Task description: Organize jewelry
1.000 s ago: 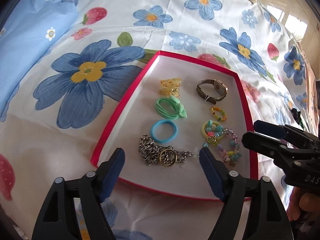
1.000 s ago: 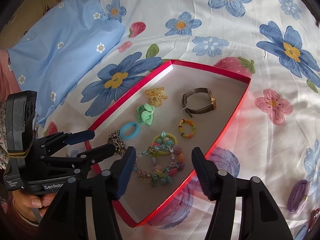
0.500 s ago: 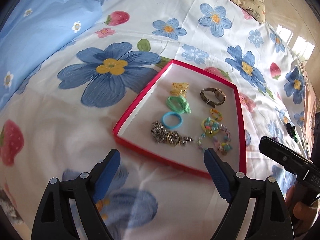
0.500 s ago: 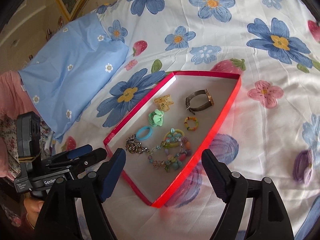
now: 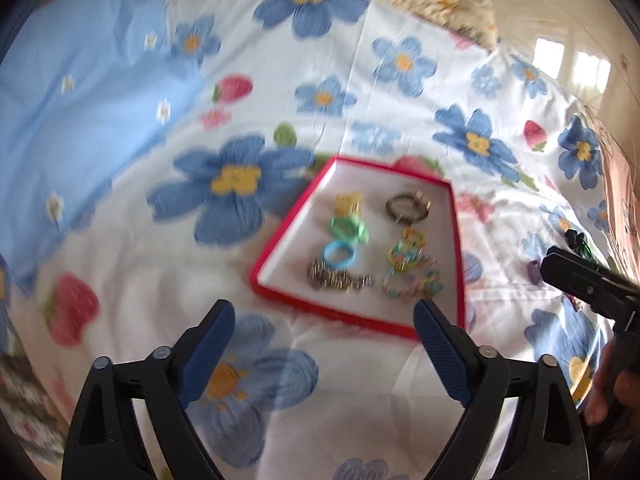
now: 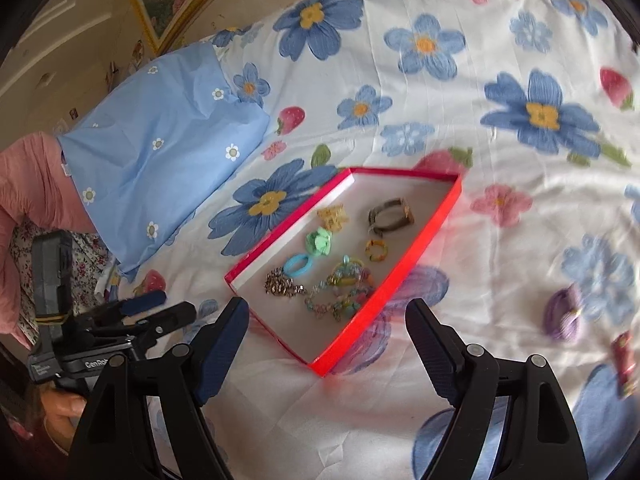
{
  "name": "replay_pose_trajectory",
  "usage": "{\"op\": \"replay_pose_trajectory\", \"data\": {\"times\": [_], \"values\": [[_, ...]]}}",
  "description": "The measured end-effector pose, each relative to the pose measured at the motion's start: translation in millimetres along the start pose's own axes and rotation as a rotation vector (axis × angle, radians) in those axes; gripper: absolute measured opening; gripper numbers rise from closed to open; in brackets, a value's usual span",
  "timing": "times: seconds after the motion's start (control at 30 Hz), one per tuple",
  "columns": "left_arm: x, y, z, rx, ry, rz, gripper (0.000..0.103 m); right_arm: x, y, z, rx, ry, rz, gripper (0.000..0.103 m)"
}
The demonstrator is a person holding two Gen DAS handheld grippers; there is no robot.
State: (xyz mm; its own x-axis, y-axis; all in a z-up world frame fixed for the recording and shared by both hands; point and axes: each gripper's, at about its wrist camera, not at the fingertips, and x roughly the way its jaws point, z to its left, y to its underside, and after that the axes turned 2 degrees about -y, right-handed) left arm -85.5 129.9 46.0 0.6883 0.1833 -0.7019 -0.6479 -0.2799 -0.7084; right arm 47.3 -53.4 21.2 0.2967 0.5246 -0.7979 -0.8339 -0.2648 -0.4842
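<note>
From my left wrist view, the left gripper (image 5: 324, 344) hangs over the floral sheet (image 5: 132, 288), jaws opening with only cloth between them. The red tray (image 5: 280, 236) lies just ahead, holding a watch (image 5: 406, 208), a chain (image 5: 336, 280) and a blue ring (image 5: 339, 255).

From my right wrist view, the right gripper (image 6: 328, 340) is also opening and holds nothing; the tray's near corner (image 6: 320, 368) sits between its fingers. A purple tie (image 6: 562, 316) lies on the sheet, well apart to the right.
</note>
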Motion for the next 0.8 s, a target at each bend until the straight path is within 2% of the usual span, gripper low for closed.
{"op": "replay_pose_trajectory", "data": {"times": [0.03,0.07,0.1,0.2,0.33,0.53,0.8], "values": [[-8.4,-1.7,-1.5,0.014,-0.003,-0.016,0.103,-4.5,-5.2,4.4,-0.021,0.012,-0.002,0.092],[-17.8,-4.0,-3.7,0.031,-0.006,-0.037,0.102,-9.7,-12.3,10.2,-0.051,0.032,-0.003,0.1],[-23.7,-5.9,-5.2,0.041,-0.012,-0.053,0.103,-14.7,-16.9,14.1,-0.077,0.047,-0.008,0.102],[-34.7,-2.1,-5.1,0.052,-0.042,-0.09,0.103,-24.4,-23.9,25.7,-0.143,0.069,-0.03,0.102],[-28.0,17.0,0.2,0.006,-0.058,-0.09,0.103,-19.7,-11.0,28.8,-0.155,0.101,-0.059,0.102],[-4.5,39.7,-0.6,-0.024,-0.093,-0.074,0.102,2.1,21.0,24.7,-0.135,0.118,-0.046,0.102],[5.8,48.1,-7.3,-0.005,-0.121,-0.078,0.102,15.2,45.3,20.4,-0.145,0.127,-0.017,0.102]]}}
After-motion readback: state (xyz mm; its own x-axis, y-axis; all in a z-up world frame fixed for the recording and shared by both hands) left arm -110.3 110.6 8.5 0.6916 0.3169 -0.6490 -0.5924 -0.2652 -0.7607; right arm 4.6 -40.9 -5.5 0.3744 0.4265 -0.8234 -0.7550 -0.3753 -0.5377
